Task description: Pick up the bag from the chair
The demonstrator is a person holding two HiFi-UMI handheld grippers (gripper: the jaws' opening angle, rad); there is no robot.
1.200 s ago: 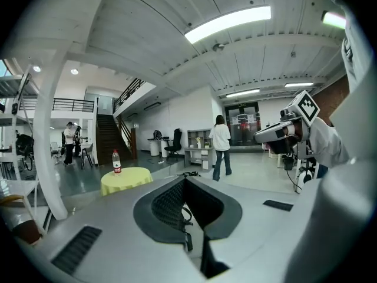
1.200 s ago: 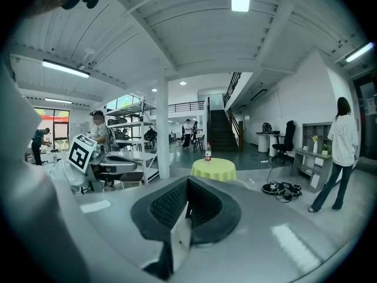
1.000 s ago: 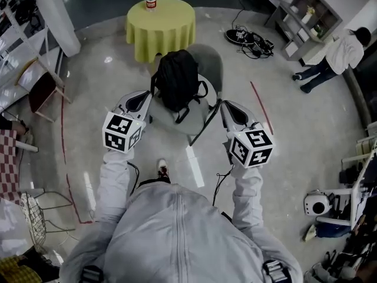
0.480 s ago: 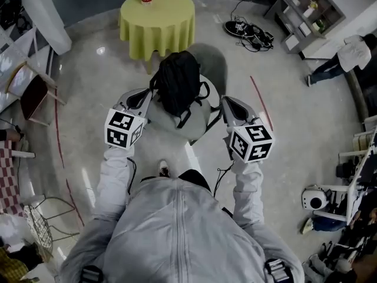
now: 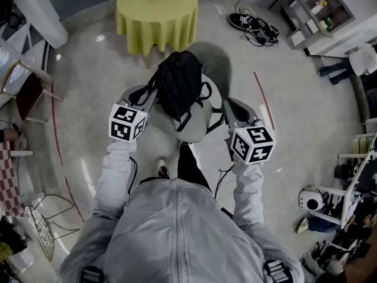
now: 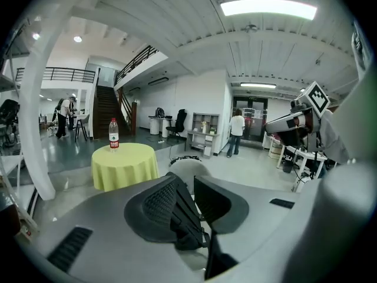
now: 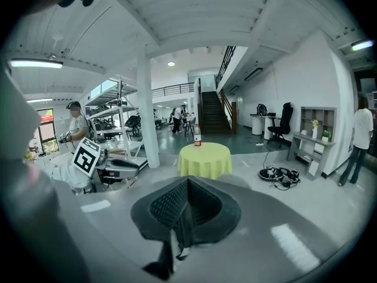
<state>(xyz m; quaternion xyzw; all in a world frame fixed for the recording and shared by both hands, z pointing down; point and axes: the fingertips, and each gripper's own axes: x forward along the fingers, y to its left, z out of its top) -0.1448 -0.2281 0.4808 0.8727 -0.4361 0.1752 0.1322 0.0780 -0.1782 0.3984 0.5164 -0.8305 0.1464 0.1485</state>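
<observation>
The bag sits on the chair, in the centre of the frame, between our tools. Our left tool stands narrowly apart and our right tool is closed; both are empty. We judge this to be the reach; next, the tools must close on a strap.

Light grey zip jacket worn; long sleeves creased. Left gripper and right gripper cased in smooth grey shell. White cubes printed with black square markers. Pads black, ribbed. Thin black cables hung beneath.
</observation>
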